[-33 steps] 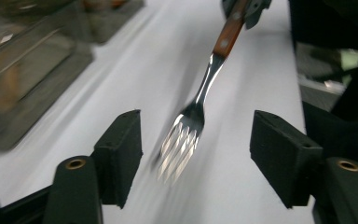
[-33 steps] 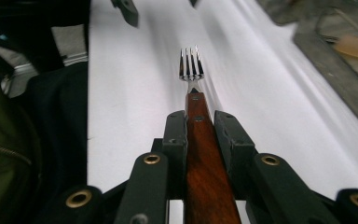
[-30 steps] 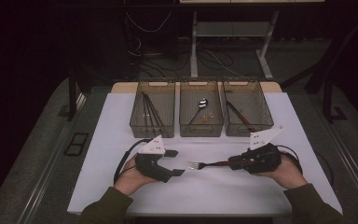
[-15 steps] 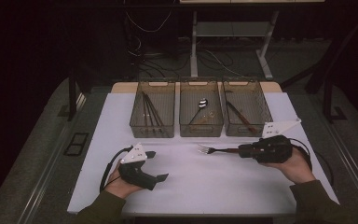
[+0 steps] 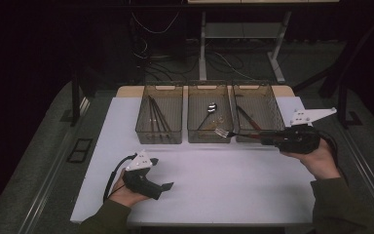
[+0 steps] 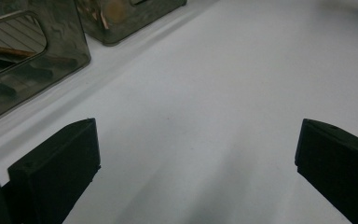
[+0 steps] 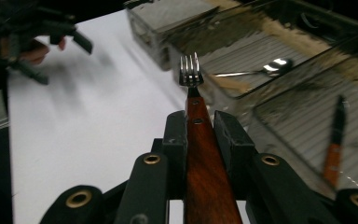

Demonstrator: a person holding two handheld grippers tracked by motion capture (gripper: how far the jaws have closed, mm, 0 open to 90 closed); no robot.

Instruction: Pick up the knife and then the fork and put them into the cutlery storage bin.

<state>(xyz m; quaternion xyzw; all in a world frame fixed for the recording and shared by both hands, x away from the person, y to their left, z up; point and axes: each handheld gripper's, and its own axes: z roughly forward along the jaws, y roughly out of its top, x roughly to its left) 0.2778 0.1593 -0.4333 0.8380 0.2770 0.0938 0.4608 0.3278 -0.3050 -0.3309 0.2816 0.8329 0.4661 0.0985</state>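
open white table [image 5: 224, 180] between the hands, three bins [image 5: 209, 114] walling the far edge, apparently touching

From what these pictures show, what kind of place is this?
Probably a lab or studio set up for recording, not a kitchen. A white table stands in a dark room, three clear bins sort cutlery, and cables lie on the floor behind.

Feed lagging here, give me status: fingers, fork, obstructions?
Right gripper shut on fork. Left gripper just opened, nothing between its fingers. Fork tines at middle bin's front wall, apart. Path clear.
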